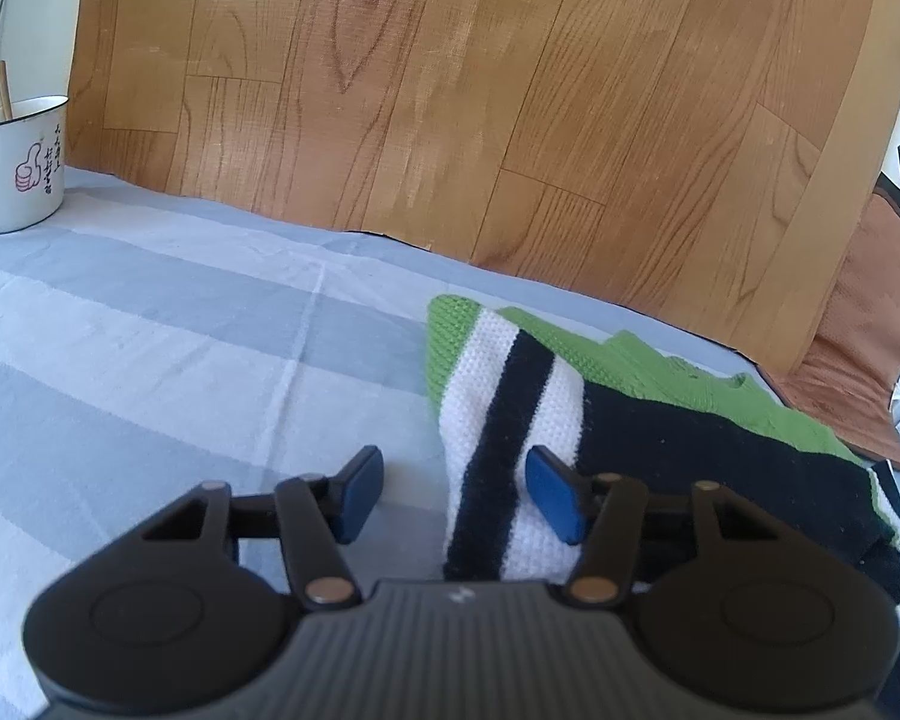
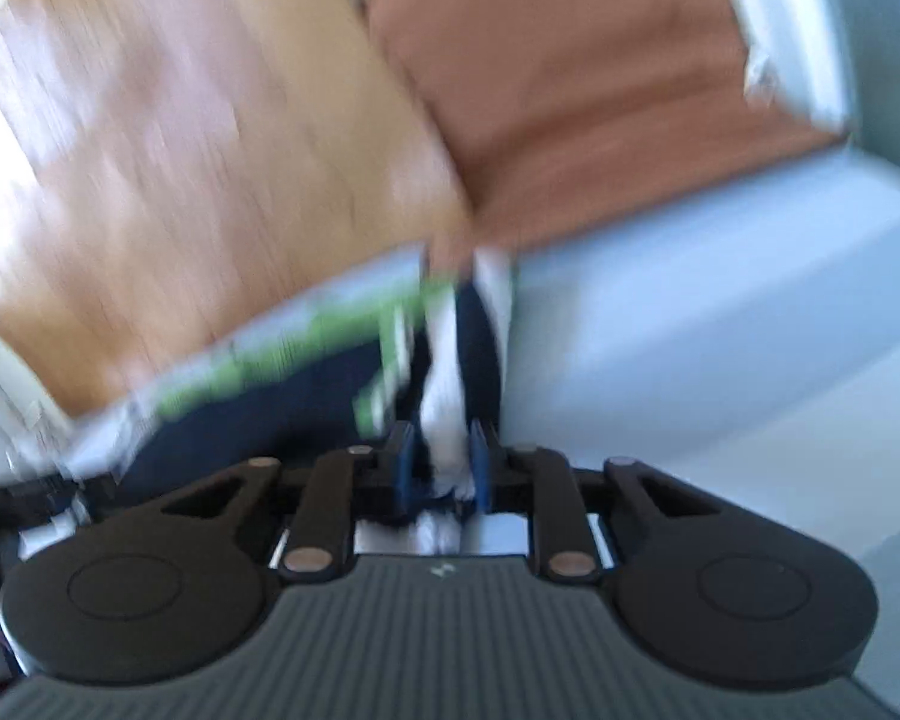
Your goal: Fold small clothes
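A knit sweater in green, black and white lies on a grey-and-white striped sheet. Its white sleeve with a black stripe runs between the fingers of my left gripper. That gripper is open: the right blue pad sits against the sleeve's edge, while the left pad stands apart over bare sheet. The right wrist view is blurred. In it my right gripper is shut on a bunched white and dark fold of the sweater, which rises from between the pads.
A white enamel mug with a wooden stick in it stands at the far left of the sheet. A wood-patterned board rises behind the sheet. A brown mat lies at the right, beyond the sweater.
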`<control>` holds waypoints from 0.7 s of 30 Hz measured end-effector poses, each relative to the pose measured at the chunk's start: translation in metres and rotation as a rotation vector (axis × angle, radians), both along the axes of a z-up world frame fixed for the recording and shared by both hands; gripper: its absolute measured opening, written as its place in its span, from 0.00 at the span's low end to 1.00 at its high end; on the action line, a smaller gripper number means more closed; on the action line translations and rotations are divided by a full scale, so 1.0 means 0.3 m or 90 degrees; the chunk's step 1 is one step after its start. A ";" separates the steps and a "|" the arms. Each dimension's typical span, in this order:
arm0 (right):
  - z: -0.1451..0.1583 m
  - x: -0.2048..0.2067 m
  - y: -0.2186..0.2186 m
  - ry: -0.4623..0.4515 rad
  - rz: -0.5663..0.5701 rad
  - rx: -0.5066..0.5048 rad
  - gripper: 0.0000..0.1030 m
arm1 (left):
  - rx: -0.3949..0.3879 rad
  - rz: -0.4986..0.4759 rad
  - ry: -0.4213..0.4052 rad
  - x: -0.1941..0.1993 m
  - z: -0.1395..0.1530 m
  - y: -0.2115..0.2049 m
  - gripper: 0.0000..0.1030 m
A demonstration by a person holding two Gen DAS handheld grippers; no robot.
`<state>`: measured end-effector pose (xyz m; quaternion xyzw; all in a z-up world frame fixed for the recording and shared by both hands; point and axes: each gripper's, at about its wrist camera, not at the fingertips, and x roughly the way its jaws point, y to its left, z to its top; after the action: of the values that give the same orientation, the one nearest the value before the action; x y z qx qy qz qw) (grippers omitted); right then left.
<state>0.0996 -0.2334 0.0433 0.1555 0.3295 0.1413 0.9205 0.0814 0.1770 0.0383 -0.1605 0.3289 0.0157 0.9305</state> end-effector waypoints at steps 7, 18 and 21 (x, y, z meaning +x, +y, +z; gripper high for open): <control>0.022 -0.021 0.032 -0.029 0.020 -0.082 0.27 | 0.001 -0.002 0.001 0.001 0.000 -0.004 0.54; 0.097 0.040 -0.003 -0.070 -0.003 -0.022 0.30 | -0.012 0.007 -0.004 -0.004 -0.001 0.011 0.55; 0.060 0.139 0.007 -0.027 -0.006 -0.059 0.29 | 0.005 0.009 0.002 -0.001 -0.001 0.003 0.47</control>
<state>0.1412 -0.2313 0.0612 0.1114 0.3155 0.1245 0.9341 0.0811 0.1779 0.0381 -0.1593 0.3288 0.0241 0.9306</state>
